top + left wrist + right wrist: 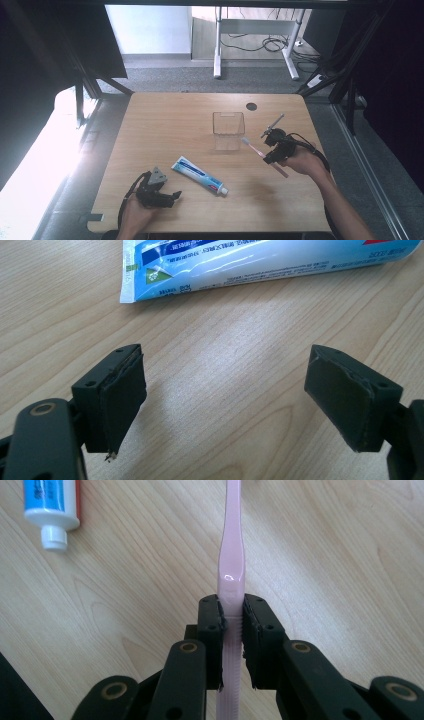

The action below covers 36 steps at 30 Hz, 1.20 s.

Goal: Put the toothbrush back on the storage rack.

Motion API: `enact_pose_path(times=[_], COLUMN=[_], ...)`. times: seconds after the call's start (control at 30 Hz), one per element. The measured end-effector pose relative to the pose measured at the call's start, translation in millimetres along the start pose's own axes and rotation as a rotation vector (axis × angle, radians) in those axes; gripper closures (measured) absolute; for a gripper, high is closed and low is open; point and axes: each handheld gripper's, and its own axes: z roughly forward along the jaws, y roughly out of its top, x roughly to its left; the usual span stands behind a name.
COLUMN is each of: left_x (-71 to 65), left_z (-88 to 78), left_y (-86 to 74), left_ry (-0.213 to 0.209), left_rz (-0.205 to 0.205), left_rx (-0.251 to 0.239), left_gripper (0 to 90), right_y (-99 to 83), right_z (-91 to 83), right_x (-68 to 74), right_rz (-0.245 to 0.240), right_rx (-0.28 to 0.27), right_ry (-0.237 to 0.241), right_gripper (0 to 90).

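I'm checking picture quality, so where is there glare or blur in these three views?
High view: daylight washes out the floor left of the table. Left gripper view: the toothpaste tube is sharp. Right gripper view: a small glint on the pink toothbrush, soft toward the top edge.

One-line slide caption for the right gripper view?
Right gripper clamps a pink toothbrush above the wooden table, toothpaste cap nearby.

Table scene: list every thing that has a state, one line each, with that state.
Toothbrush: clamped in the right gripper, off the table, bristle end toward the box.
Right gripper: shut on the toothbrush handle.
Left gripper: open, nothing between the jaws.
Toothpaste tube: lying flat, cap on.
Clear box: upright, empty.
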Motion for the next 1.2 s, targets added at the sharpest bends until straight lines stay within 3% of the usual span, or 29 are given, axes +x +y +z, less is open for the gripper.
enact_pose_path(times=[0.6,1.2], left_x=[0.4,0.3], left_z=[-1.8,-3.3], left_y=[0.3,0.7], left_ry=[-0.016,-0.035], left_rz=[-0.002,-0.018], left_rx=[-0.017,-0.039], left_gripper=[16.5,14.2], right_y=[16.0,38.3], right_z=[-17.3,-20.1], right_x=[-4.3,-5.8], right_rz=[0.028,0.048], right_rx=[-0.163,-0.296], right_ry=[-0.013,-0.014], right_gripper=[79.2,79.2])
